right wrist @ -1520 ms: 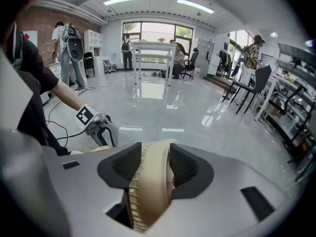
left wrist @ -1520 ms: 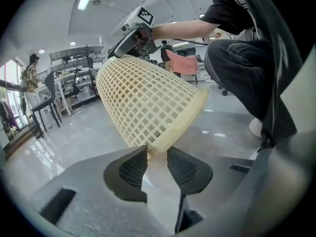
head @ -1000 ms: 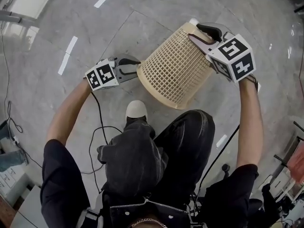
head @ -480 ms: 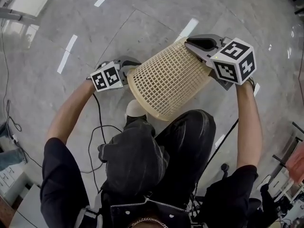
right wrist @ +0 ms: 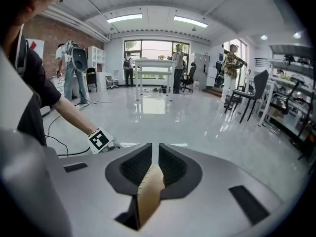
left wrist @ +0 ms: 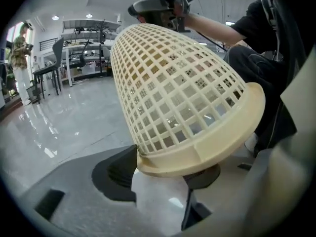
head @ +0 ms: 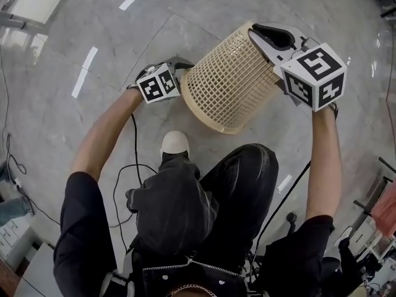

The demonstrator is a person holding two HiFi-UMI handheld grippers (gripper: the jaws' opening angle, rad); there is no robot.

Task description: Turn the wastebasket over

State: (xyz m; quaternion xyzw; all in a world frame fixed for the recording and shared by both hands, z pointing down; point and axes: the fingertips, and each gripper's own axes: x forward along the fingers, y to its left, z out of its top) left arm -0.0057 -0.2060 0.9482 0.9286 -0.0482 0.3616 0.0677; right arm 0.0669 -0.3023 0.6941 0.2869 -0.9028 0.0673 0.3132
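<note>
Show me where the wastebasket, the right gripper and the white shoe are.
wastebasket (head: 229, 85), head view, mesh side wall.
right gripper (right wrist: 155, 149), right gripper view, between its fingertips.
white shoe (head: 175, 143), head view, toe.

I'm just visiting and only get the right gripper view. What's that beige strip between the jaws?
Observer: Part of the wastebasket; the right gripper has just closed on its base end.
Visitor: Is it upright?
Observer: No, tilted: base high, rim low.
Visitor: And that marked cube at left?
Observer: It's part of the left gripper, whose jaws have just been opening, with the rim between them.
</note>
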